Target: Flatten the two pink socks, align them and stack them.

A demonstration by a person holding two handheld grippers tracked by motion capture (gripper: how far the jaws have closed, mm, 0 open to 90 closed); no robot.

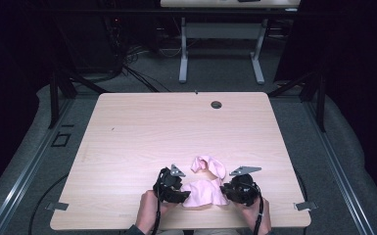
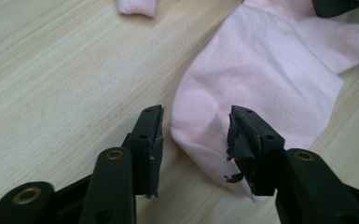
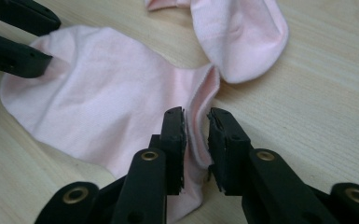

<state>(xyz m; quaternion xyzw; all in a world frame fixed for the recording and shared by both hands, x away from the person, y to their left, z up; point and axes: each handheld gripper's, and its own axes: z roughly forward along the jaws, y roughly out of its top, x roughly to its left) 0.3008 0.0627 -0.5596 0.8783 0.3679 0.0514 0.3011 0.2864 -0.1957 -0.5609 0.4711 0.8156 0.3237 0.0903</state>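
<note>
A pale wooden table [image 1: 127, 132] stands on grey carpet [image 1: 215, 68], its top running away ahead of the grippers. In the far edge of the tabletop sits a round cable hole [image 1: 216, 104]. Beyond it, further ahead, stands a second desk [image 1: 223, 29] with white legs. Dark cables [image 1: 127, 63] lie on the floor ahead and to the left. Black curtains [image 1: 10, 73] close off both sides of the space. Metal rails [image 1: 24, 171] run along the floor on either side of the table.
</note>
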